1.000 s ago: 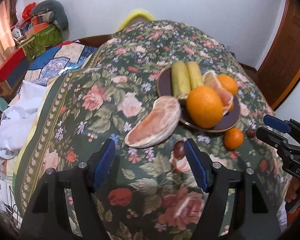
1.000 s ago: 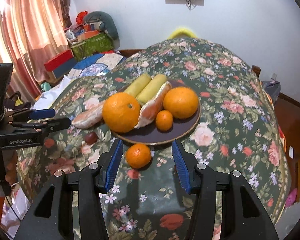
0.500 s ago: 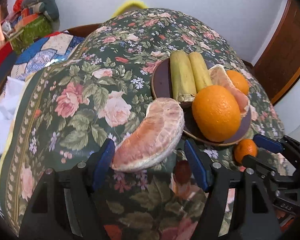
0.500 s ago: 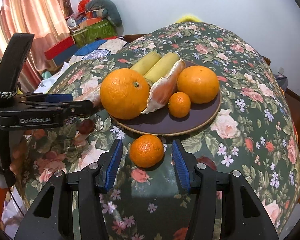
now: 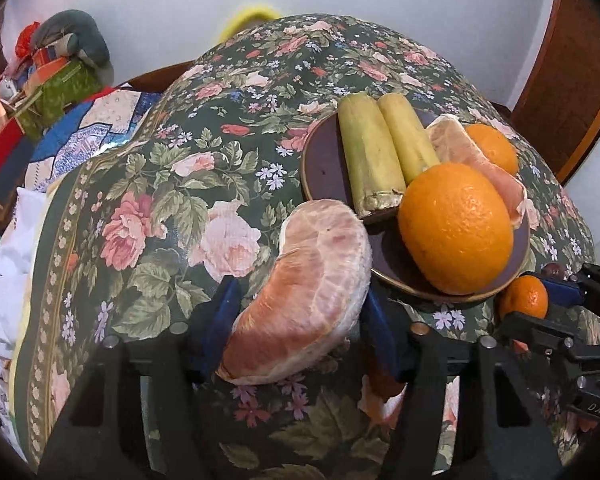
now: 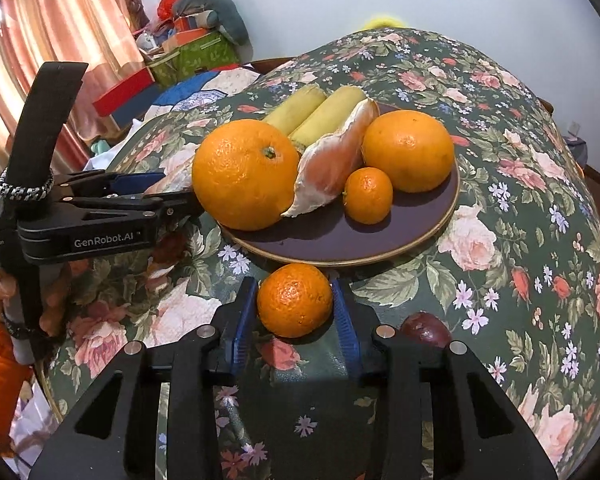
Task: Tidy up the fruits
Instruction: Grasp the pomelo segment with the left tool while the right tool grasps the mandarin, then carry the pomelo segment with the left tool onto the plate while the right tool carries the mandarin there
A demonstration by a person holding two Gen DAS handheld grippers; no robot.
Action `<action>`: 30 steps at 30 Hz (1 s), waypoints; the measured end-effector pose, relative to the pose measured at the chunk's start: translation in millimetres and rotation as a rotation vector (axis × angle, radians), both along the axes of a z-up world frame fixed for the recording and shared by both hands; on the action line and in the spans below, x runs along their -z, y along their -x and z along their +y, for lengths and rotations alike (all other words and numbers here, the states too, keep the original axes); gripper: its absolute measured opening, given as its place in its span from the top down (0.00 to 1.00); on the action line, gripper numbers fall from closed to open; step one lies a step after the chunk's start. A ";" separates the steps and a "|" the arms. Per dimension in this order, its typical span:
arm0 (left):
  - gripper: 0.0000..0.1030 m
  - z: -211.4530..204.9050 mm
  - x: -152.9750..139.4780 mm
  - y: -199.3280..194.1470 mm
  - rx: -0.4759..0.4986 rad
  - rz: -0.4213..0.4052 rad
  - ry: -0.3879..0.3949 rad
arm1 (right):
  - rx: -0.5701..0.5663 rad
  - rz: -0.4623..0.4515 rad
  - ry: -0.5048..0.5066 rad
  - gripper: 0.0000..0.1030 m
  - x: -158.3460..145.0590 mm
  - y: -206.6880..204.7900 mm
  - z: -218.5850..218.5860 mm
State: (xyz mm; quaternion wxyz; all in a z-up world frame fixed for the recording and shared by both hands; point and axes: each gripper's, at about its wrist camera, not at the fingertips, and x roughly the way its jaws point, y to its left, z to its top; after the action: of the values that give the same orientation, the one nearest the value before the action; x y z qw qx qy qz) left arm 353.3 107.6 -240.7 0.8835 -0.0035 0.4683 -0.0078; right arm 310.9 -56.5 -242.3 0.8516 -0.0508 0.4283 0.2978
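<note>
A peeled pomelo segment lies on the floral tablecloth beside the dark plate. My left gripper straddles it, jaws closing, both blue pads touching its sides. A small mandarin sits in front of the plate, with my right gripper closing on it, pads against its flanks. The plate holds two oranges, another pomelo segment, a small mandarin and two yellow-green stalk pieces. In the right wrist view the left gripper shows from the side.
A dark red small fruit lies on the cloth right of my right gripper. The table edge drops off at left toward a quilt and boxes. A hand in an orange sleeve holds the left gripper. A wooden door stands at far right.
Both grippers came forward and down until each fruit sat between the fingers. Both pairs of jaws then narrowed onto the fruit.
</note>
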 end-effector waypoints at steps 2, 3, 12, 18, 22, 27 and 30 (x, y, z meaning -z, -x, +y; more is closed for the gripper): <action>0.45 -1.9 -1.2 2.9 -0.002 -0.001 -0.010 | 0.001 -0.007 0.005 0.67 -0.6 1.1 0.3; 0.46 -2.6 -1.9 4.6 -0.001 -0.001 -0.011 | 0.001 -0.012 0.009 0.67 -1.4 1.6 0.3; 0.59 -8.9 -24.1 32.2 0.003 -0.054 -0.008 | 0.014 -0.038 -0.006 0.67 -14.7 9.1 -6.1; 0.61 -10.4 -48.0 48.9 -0.006 -0.102 0.018 | 0.028 -0.067 -0.021 0.67 -28.2 14.2 -12.2; 0.61 -16.7 -66.7 59.6 0.003 -0.149 0.021 | 0.043 -0.090 -0.035 0.67 -39.4 15.4 -18.5; 0.61 -28.1 -86.9 68.5 0.025 -0.200 0.028 | 0.066 -0.125 -0.054 0.67 -53.8 17.1 -28.8; 0.66 -35.1 -95.3 68.2 0.042 -0.221 0.037 | 0.082 -0.146 -0.056 0.67 -60.3 14.8 -34.9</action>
State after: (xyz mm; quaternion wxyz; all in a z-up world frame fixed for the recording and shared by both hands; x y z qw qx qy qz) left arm 285.1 72.5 -145.4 0.9293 -0.0091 0.3676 -0.0353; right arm 296.1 -91.3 -182.0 0.8932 -0.0312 0.3582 0.2700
